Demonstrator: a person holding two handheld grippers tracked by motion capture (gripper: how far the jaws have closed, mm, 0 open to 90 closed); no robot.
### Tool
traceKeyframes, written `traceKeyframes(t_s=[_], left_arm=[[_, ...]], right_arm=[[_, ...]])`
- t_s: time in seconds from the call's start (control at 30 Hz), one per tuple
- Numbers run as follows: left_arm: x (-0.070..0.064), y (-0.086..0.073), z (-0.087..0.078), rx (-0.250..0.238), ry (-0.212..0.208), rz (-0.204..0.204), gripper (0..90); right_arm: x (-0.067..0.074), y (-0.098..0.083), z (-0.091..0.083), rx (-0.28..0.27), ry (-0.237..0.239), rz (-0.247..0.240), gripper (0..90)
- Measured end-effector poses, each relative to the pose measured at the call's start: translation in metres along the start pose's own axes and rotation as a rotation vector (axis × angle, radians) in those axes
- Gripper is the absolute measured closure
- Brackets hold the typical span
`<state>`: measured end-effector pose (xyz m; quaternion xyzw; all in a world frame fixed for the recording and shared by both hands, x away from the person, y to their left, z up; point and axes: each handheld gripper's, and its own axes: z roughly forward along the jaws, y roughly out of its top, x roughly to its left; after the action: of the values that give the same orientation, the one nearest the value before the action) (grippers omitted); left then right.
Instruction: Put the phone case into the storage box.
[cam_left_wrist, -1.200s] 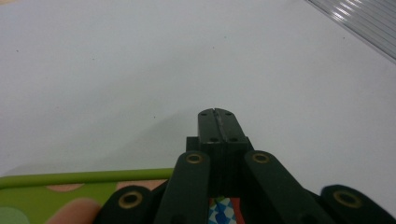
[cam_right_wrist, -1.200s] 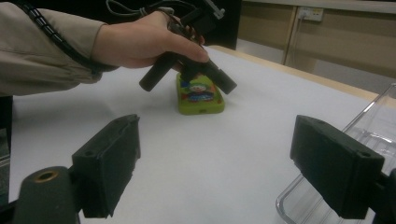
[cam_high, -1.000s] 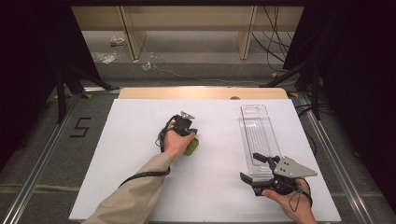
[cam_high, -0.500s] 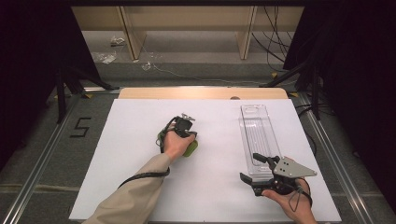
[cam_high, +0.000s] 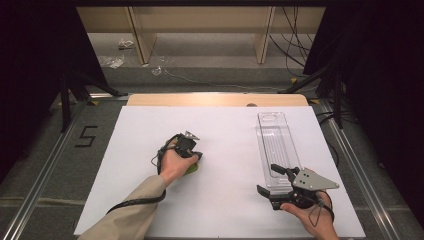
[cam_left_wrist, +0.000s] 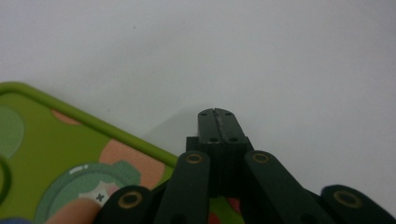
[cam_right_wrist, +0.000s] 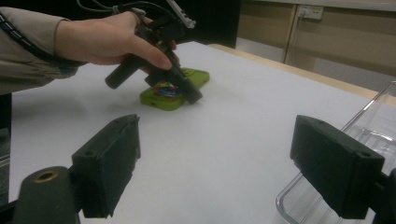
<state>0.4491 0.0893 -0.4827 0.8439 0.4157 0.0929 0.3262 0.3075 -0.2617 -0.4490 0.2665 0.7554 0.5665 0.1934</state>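
Green phone case, judged light, thin, flexible and slick, lies mid-table under the clenched, empty left gripper; grip its rim; right gripper released.

This looks like a lab set up for recording. A white table stands between black curtains; beyond it lie loose cables on the floor, and to its left a floor mark "5".
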Motion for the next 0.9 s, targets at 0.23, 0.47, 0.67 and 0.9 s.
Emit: traceKeyframes(t_s=[0.23,0.47,0.67,0.9], left_arm=[[0.004,-0.018,-0.019,0.037,0.010,0.025,89.9],[0.012,-0.032,-0.033,0.068,0.013,0.024,89.9],[0.015,-0.039,-0.040,0.080,0.018,0.025,89.9],[0.021,-0.048,-0.049,0.091,0.045,0.026,89.9]], right_arm=[[0.000,0.000,0.000,0.000,-0.003,0.001,16.9],[0.001,0.000,0.000,0.002,-0.003,-0.001,17.0],[0.000,0.000,0.000,0.002,-0.006,-0.001,16.9],[0.000,0.000,0.000,-0.001,-0.007,0.001,16.9]])
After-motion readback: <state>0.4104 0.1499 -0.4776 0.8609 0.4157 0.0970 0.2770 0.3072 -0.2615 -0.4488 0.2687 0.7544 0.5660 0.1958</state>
